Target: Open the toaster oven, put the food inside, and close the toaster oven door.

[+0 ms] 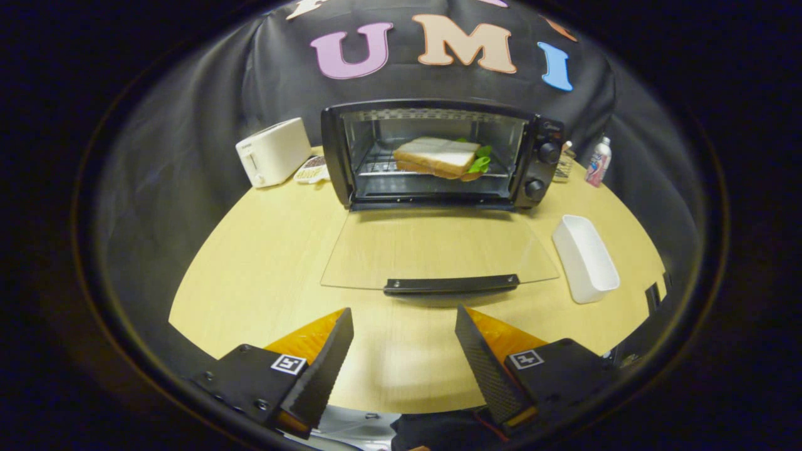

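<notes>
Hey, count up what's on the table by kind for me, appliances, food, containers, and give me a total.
Appliances: 2, the toaster oven with its glass door folded down, and a white toaster.
Food: 1, a sandwich on the oven rack.
Containers: 2, a white tray and a small bottle.
Total: 5.
The tongs are open, short of the door handle.

One toaster oven [438, 156] holding one sandwich [438, 156], its two knobs [549, 153] at right; one white toaster [274, 152] at upper left; one white tray [584, 258], one bottle [598, 162]; two fingers [329, 363] spread apart, empty, at bottom.
</notes>
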Demonstrator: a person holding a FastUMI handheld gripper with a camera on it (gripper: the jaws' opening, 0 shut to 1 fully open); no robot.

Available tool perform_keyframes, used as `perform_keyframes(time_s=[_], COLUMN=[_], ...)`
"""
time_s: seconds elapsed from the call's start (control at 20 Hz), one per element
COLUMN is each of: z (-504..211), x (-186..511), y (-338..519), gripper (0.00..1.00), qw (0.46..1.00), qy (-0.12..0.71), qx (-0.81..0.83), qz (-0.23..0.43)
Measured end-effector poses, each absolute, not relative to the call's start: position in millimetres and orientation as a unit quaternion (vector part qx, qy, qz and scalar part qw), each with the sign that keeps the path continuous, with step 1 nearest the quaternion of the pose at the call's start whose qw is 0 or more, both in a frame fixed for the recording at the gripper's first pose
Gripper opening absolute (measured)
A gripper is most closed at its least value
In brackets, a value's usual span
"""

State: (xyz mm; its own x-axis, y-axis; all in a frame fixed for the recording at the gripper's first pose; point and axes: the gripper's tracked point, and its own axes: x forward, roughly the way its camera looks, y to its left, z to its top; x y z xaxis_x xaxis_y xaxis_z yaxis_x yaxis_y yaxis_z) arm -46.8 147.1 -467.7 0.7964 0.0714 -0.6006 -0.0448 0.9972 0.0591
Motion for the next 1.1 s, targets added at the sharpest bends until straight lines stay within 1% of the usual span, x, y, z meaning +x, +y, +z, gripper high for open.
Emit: perform_keyframes(time_s=[0.25, 0.45, 0.65, 0.9, 1.1], z=[-488.4, -485.6, -485.0, -453.9, -408.9], x=[-38.6, -23.7, -18.9, -15.5, -2.8], y=[151.8, 150.4, 146.4, 144.4, 145.2], gripper=[1.0, 1.0, 1.0, 1.0, 0.99], qw=[0.942, 0.945, 0.941, 0.948, 0.96], qy=[0.334, 0.326, 0.338, 0.318, 0.281], qx=[0.018, 0.013, 0.006, 0.004, -0.017], qz=[0.021, 0.015, 0.006, -0.006, -0.018])
